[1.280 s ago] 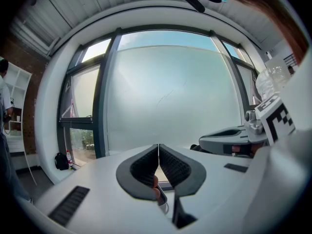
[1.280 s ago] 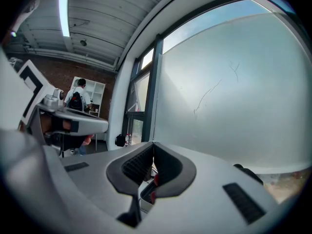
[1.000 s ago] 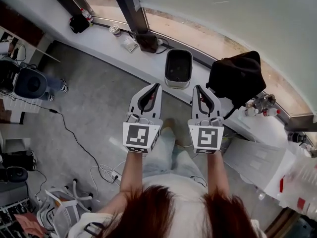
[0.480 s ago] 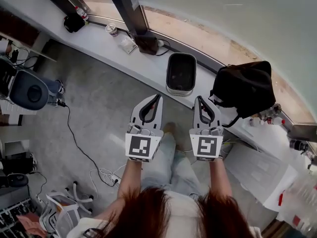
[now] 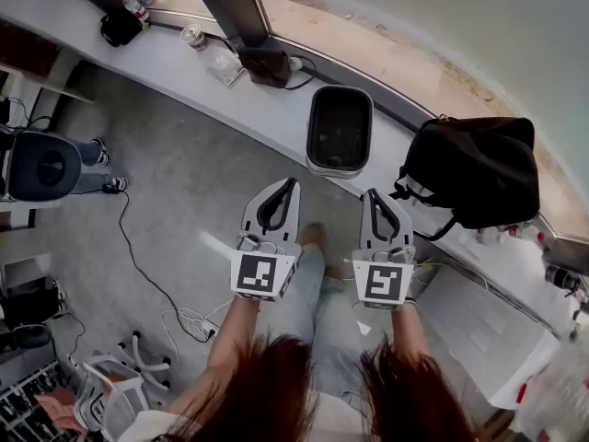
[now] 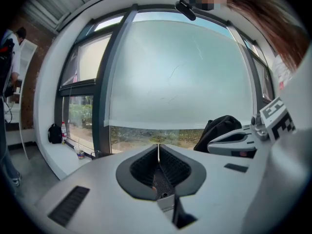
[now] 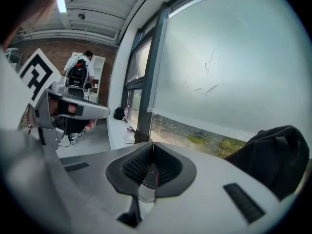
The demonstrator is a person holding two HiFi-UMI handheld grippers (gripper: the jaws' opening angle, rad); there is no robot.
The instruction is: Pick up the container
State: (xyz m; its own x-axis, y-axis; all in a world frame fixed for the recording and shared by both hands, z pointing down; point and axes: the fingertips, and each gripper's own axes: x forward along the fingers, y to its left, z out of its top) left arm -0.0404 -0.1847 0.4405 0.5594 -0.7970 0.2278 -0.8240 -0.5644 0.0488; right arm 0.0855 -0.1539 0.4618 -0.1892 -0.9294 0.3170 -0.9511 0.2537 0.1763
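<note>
Grey floor filled the lower part of the head view, and a white worktop (image 5: 184,72) curved along the foot of a big window. On that worktop sat the container (image 5: 340,129), a dark rounded-rectangular tub with a pale rim that looked empty. It lay ahead of both tools and slightly apart from their tips, on the line that ran up between them. Its long axis ran away from the person, roughly in line with the way the tools pointed, so its near short end faced the gap between them.

The left gripper (image 5: 294,182) aimed just past the tub's left corner and the right gripper (image 5: 368,192) just past its right one. Neither looked clearly nearer. Each had its jaws pressed together with nothing between them, so I judged they would have to spread before any grasp. A black bag (image 5: 474,168) lay just right of the tub, on the right gripper's side.

Only the head view showed the container. From the left gripper (image 6: 158,146) view the tub sat below the sight line, and only window, the bag (image 6: 219,128) and the other tool were seen. The right gripper (image 7: 154,144) view also missed it, but showed a person with a backpack (image 7: 80,74) far down the room.
</note>
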